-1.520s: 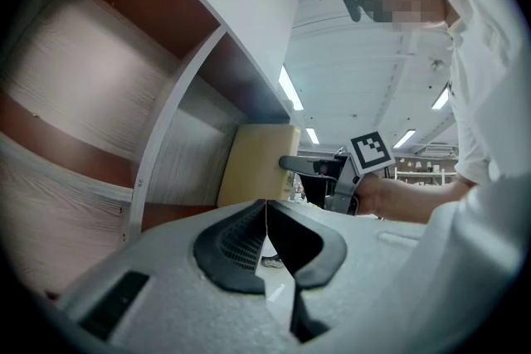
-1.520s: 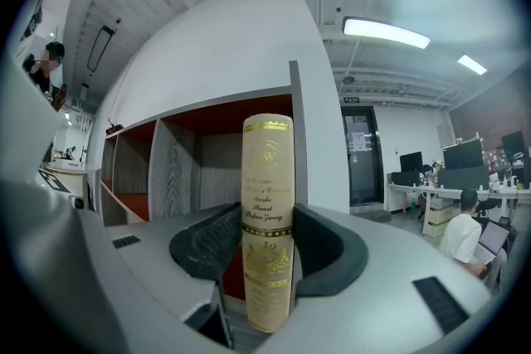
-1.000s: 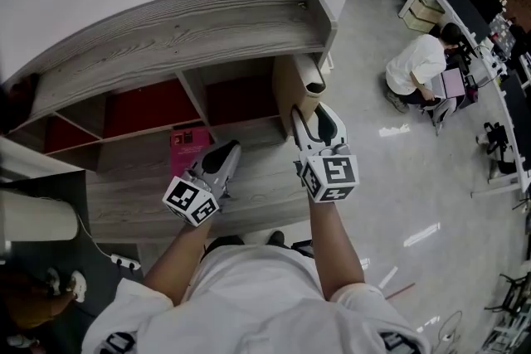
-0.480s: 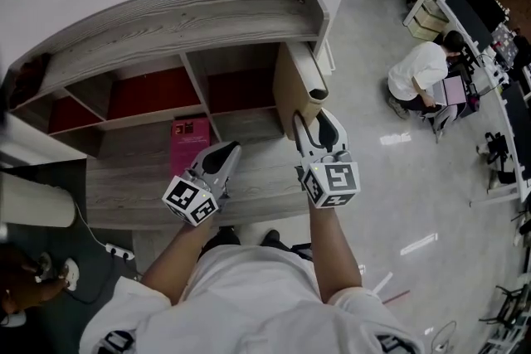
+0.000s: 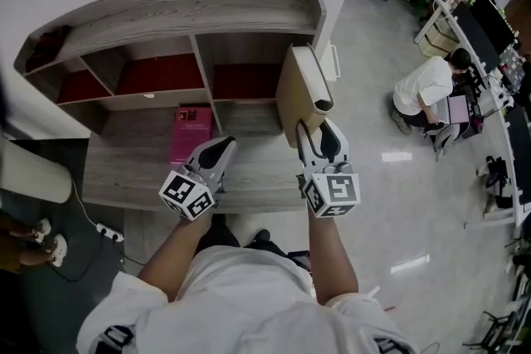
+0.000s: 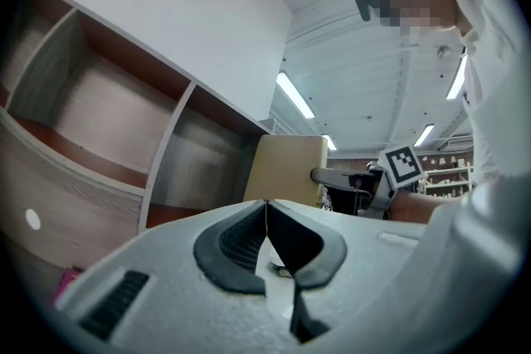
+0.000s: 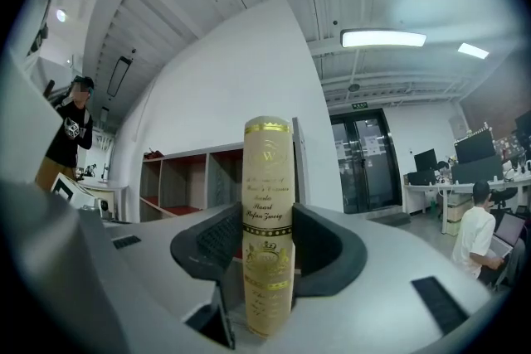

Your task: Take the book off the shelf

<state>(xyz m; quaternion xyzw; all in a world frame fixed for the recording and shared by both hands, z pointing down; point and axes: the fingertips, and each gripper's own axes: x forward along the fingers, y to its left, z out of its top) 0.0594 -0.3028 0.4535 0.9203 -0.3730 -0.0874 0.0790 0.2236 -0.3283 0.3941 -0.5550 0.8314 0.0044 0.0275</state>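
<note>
Right gripper [image 5: 316,129] holds book [image 7: 267,178] out of shelf [image 5: 166,1]; left gripper [image 6: 265,205] closed

Right gripper [image 7: 267,249] jaws clamp the spine of an upright cream book [image 7: 268,178] with gold lettering. Shelf unit [image 7: 178,178] behind at 9 o'clock; seated person [image 7: 477,232] at 4 o'clock

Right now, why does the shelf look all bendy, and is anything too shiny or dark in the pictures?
Head view: the wide lens bows the straight shelf, and the shiny floor has white glare spots. Left gripper view: dark round corners, a bright strip light. Right gripper view: the book is sharp up close, and the ceiling lamp glows.
</note>
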